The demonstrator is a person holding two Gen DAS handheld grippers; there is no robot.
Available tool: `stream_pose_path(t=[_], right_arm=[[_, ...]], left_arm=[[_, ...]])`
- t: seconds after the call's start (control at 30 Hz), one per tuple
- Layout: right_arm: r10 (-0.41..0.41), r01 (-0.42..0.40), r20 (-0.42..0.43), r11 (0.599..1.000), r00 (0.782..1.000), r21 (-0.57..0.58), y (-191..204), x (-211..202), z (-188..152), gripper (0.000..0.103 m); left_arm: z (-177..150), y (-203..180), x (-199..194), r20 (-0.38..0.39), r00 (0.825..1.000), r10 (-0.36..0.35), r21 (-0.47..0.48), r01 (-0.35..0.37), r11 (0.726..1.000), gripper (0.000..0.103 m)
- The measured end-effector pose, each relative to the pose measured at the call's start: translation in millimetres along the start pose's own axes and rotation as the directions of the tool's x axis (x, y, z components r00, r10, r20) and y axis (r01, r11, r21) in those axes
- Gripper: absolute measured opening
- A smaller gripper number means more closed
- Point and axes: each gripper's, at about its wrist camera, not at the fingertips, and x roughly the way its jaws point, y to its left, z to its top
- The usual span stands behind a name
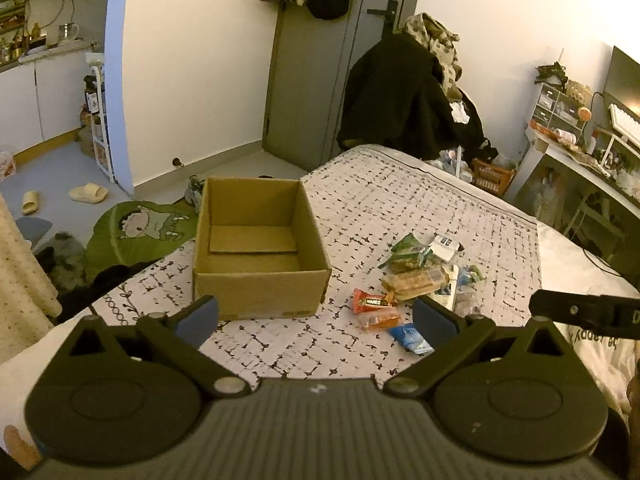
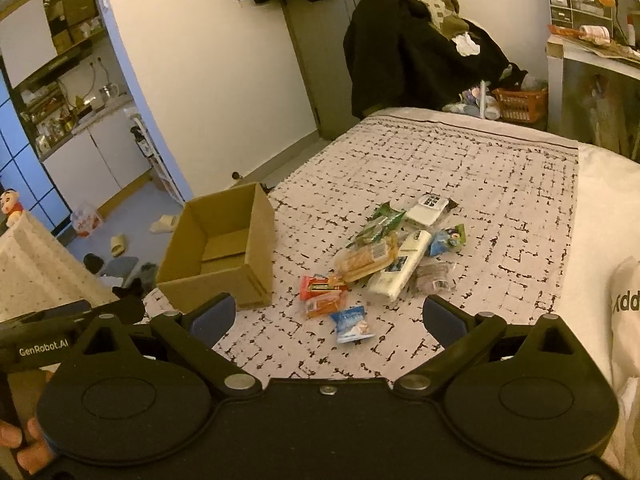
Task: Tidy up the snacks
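An open, empty cardboard box [image 1: 256, 248] stands on the patterned bed cover [image 1: 400, 192]; it also shows in the right wrist view [image 2: 218, 252]. A pile of wrapped snacks [image 1: 420, 276] lies to its right, with a red packet [image 1: 370, 301], an orange packet [image 1: 380, 320] and a blue packet [image 1: 410, 338] nearest. In the right wrist view the pile [image 2: 384, 256] and the blue packet [image 2: 352, 324] lie ahead. My left gripper [image 1: 316, 318] is open and empty, just short of the box and the snacks. My right gripper [image 2: 328, 320] is open and empty, just short of the blue packet.
A chair heaped with dark clothes [image 1: 408, 96] stands past the bed's far end. A desk [image 1: 580, 152] is at the right, an orange basket [image 2: 520, 104] beside it. A green cushion [image 1: 140, 232] and slippers [image 1: 88, 192] lie on the floor left of the bed.
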Motion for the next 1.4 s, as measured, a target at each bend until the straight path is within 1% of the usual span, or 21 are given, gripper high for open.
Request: stream_pose_path(t=[0.13,0.27,0.33,0.43,0.63,0.7,0.77,0.83,0.9,1.0,1.07,1.17,1.3,1.4], right_arm=[[0.006,-0.006,-0.013,1.000,1.000,0.026,-9,12,6,0.100],[-0.007,0.008,-0.035,0.999,0.999,0.047,-18,25,10,0.100],[-0.007,0.009,-0.051,0.999,0.999,0.050,-21,32,10,0.100],[0.001,0.004,-0.075,0.998,0.997,0.068,-29,40,12,0.095],[0.000,0.010,-0.091,0.993,0.996,0.114,-51,57,18,0.093],[0.006,0.008,-0.102,0.991,0.995,0.134,-58,64,18,0.089],[0.010,0.008,-0.114,0.987,0.993,0.158,-66,73,17,0.088],[0.020,0.003,-0.127,0.984,0.992,0.176,-73,82,16,0.081],[0.028,0.001,-0.146,0.982,0.989,0.190,-80,90,15,0.072],[0.034,0.003,-0.174,0.979,0.984,0.206,-89,104,15,0.068],[0.039,0.001,-0.182,0.976,0.982,0.216,-94,111,14,0.068],[0.044,0.004,-0.193,0.970,0.980,0.242,-104,123,13,0.065],[0.046,0.008,-0.213,0.970,0.976,0.243,-113,139,12,0.059],[0.036,0.020,-0.227,0.970,0.973,0.243,-120,150,11,0.058]], left_arm=[[1,-5,15,-0.020,1.000,-0.008,-0.007,0.008,1.000,0.100],[1,-11,29,-0.034,0.999,-0.016,-0.009,0.015,1.000,0.100],[1,-14,35,-0.038,0.999,-0.008,-0.009,0.008,1.000,0.100],[2,-19,45,-0.051,0.999,-0.012,-0.009,0.011,1.000,0.100],[1,-29,67,-0.072,0.997,-0.034,-0.025,0.032,0.999,0.099],[-1,-34,75,-0.085,0.996,-0.042,-0.020,0.040,0.999,0.097],[-2,-39,83,-0.102,0.994,-0.047,-0.018,0.045,0.999,0.095],[-4,-42,92,-0.120,0.992,-0.047,-0.019,0.045,0.999,0.092],[-6,-45,100,-0.134,0.990,-0.053,-0.021,0.050,0.999,0.090],[-9,-49,114,-0.156,0.985,-0.068,-0.026,0.065,0.998,0.084],[-11,-54,124,-0.180,0.980,-0.086,-0.020,0.084,0.996,0.077],[-14,-58,140,-0.220,0.970,-0.101,-0.024,0.098,0.995,0.069],[-21,-63,158,-0.260,0.960,-0.106,-0.029,0.102,0.994,0.069],[-25,-68,171,-0.284,0.952,-0.115,-0.036,0.110,0.993,0.069]])
